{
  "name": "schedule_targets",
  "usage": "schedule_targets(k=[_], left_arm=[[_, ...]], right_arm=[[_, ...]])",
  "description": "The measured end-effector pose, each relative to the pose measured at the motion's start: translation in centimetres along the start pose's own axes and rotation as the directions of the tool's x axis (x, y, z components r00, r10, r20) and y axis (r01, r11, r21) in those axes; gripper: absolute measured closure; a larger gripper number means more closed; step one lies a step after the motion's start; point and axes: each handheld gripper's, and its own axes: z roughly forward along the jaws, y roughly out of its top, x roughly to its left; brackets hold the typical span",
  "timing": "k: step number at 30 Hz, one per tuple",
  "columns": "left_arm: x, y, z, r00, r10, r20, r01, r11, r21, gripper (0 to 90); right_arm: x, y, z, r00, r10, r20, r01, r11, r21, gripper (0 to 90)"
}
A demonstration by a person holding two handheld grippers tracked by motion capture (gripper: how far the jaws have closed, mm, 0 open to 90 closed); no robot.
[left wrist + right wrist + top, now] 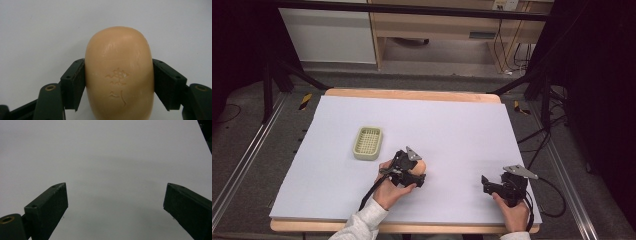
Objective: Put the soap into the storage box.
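Note:
A tan bar of soap point(119, 75) with a stamped mark on top sits between the two black jaws of my left gripper point(118, 82), and both pads press on its sides. In the high view the left gripper point(418, 171) is near the table's front middle, with the soap point(420, 165) peeking out at its tip. A pale green slotted soap dish point(368, 143) lies on the white sheet just left of and beyond it. My right gripper point(486, 182) rests at the front right; its jaws point(116, 205) stand wide apart over bare sheet.
The white sheet point(452, 125) covers a wooden table whose edge shows at the back and front. Cables trail from both grippers toward the front edge. Black stand legs and a metal rail flank the table on the floor.

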Motion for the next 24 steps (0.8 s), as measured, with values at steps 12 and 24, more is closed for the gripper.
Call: schedule_targets(k=[12, 24], left_arm=[[0.9, 0.3, -1.9, 0.9995, -0.033, -0.006, 0.032, 0.9984, -0.046, 31.9], [2.8, 0.2, -3.6, 0.9953, -0.091, -0.034, 0.087, 0.9922, -0.089, 32.0]], right_arm=[[0.0, 0.0, 0.0, 1.0000, 0.001, -0.001, -0.001, 1.000, -0.001, 5.8], [0.0, 0.0, -0.1, 1.0000, 0.003, -0.002, -0.003, 1.000, -0.001, 5.8]])
